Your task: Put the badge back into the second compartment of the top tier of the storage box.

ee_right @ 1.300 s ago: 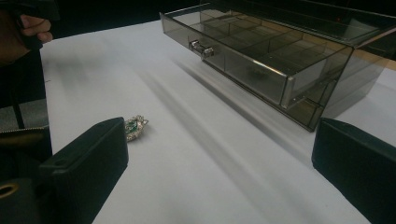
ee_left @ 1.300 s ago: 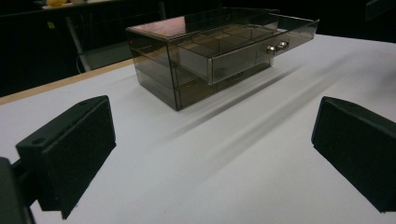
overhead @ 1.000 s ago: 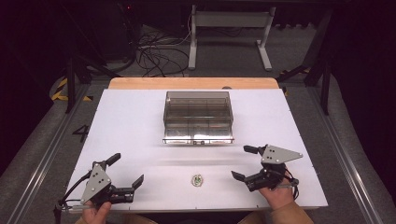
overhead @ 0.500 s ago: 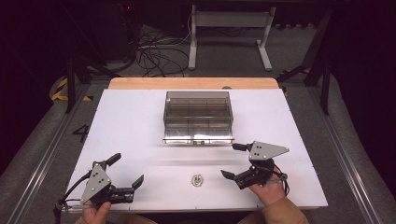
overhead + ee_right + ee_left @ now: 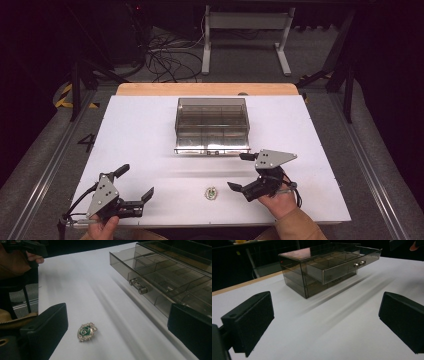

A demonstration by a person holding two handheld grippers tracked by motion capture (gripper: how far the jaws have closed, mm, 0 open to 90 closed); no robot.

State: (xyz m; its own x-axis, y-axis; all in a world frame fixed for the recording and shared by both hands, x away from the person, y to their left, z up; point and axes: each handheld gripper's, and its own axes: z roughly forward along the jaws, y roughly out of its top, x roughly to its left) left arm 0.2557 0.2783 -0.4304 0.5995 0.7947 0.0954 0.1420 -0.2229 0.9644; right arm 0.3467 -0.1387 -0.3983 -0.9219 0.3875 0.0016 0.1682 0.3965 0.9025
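In the high view, the right tongs (image 5: 241, 171) sit lower right of centre, wide open and empty, angled left toward the brooch (image 5: 211, 193) on the white tabletop (image 5: 140, 140); the left tongs (image 5: 135, 182) rest lower left, open, empty. In the right gripper view, the brooch (image 5: 86, 331) lies between the jaws, lower left, with the smoky drawer box (image 5: 170, 277) upper right.
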